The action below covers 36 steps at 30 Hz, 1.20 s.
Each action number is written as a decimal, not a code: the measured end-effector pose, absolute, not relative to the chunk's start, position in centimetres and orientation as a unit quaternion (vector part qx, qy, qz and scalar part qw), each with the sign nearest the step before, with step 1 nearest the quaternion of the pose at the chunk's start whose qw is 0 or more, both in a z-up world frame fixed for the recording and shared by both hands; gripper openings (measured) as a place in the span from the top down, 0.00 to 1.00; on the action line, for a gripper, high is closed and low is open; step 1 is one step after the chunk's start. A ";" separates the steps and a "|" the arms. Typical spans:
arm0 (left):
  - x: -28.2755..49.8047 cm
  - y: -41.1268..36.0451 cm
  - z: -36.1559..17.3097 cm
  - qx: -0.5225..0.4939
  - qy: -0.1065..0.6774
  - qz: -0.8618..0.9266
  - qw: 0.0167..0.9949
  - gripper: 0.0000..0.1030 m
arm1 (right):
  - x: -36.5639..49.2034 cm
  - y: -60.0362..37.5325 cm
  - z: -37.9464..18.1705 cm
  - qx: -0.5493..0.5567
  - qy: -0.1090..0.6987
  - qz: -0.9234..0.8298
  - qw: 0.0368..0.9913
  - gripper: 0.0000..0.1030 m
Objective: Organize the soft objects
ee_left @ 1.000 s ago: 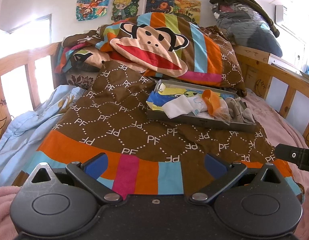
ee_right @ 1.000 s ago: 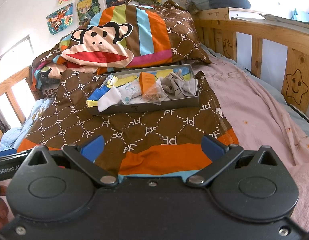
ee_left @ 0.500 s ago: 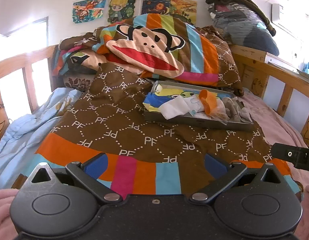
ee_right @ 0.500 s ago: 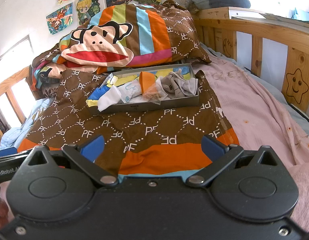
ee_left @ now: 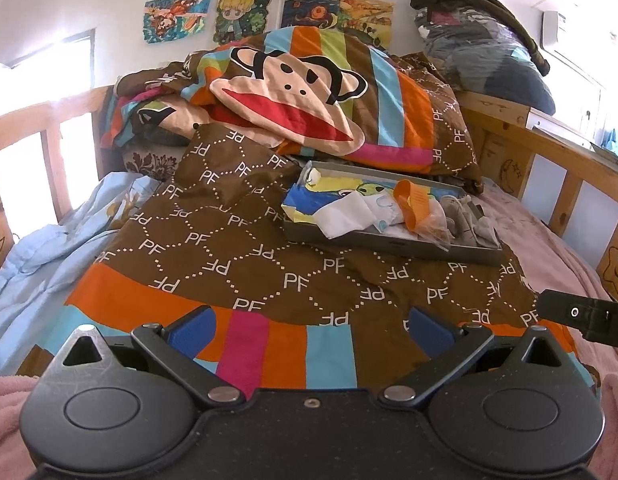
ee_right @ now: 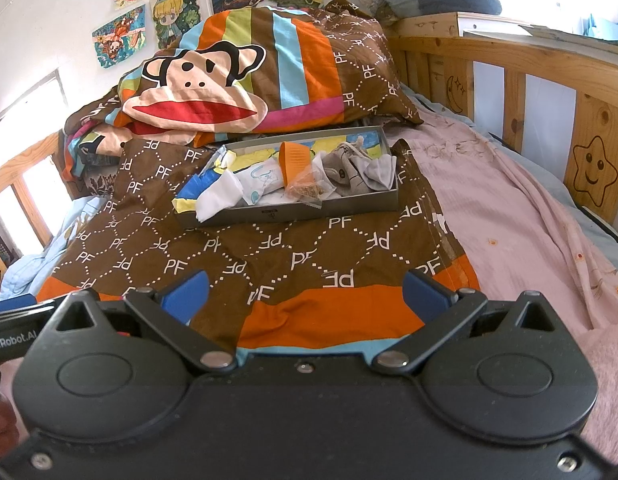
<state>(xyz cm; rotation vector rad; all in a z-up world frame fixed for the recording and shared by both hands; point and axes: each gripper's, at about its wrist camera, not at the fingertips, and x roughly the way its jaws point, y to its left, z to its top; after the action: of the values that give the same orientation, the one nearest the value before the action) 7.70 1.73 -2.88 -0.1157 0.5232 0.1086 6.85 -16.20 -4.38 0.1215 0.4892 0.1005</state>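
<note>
Compared with a second ago, the left tool [ee_left: 311,330] is sitting a little lower and nearer the foot of the bed, so the wall drawings [ee_left: 265,8] are showing more fully at the top of its view; the right tool [ee_right: 305,292] is barely shifting, and the gray tray [ee_right: 293,210] is staying where it was. Both tools are hanging wide open with nothing between their blue pads, hovering over the striped edge of the brown PF-patterned quilt [ee_left: 269,248]. The tray is resting on that quilt, just in front of the monkey-face pillow [ee_left: 293,92], and is holding the soft things: a white sock [ee_right: 221,196], an orange item [ee_right: 295,158], a clear bag of brownish bits [ee_right: 309,188] and gray socks [ee_right: 349,168], all piled loosely and overlapping. A light-blue blanket [ee_left: 41,240] is lying crumpled to the left, a pink sheet [ee_right: 509,208] is spreading to the right, beside the wooden bed rail [ee_right: 549,92] with its star carving. Nothing is blocking the way between the tools and the tray.
</note>
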 end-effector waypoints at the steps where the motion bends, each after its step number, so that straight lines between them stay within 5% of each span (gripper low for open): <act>1: 7.7 1.7 -2.9 -0.057 0.258 0.055 0.963 0.01 | 6.8 -16.2 -4.4 0.060 0.242 0.050 0.967 0.00; 36: 7.6 1.8 -2.8 -0.059 0.256 0.057 0.963 0.01 | 6.8 -16.0 -4.4 0.061 0.243 0.049 0.967 0.00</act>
<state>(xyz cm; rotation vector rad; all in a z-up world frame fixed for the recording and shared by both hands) 7.61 1.80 -2.82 -0.1191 0.5185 0.1157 6.77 -16.01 -4.44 0.1235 0.4919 0.0985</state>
